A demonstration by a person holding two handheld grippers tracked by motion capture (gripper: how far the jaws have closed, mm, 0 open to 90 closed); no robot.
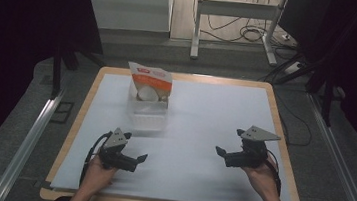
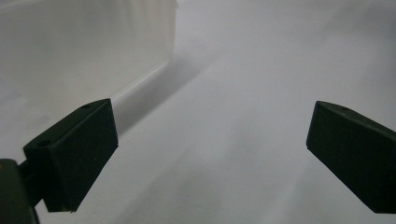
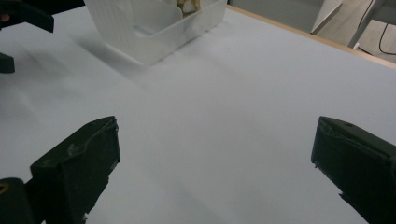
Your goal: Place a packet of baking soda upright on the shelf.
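Both claws [image 1: 137, 152] [image 1: 227, 142] apart; bin [image 1: 149, 115] beyond

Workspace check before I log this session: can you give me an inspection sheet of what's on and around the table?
Surface: white sheet over wooden-edged table, bare.
Job's things: clear plastic bin at far left-centre; orange-and-white pouch upright in its far end.
Clutter: nothing seen.
Grippers: left tool and right tool open, empty, near the front edge.
Cables: black cable trails from left tool; loose wires on the floor beyond.
Surroundings: metal frame legs, dark curtains.
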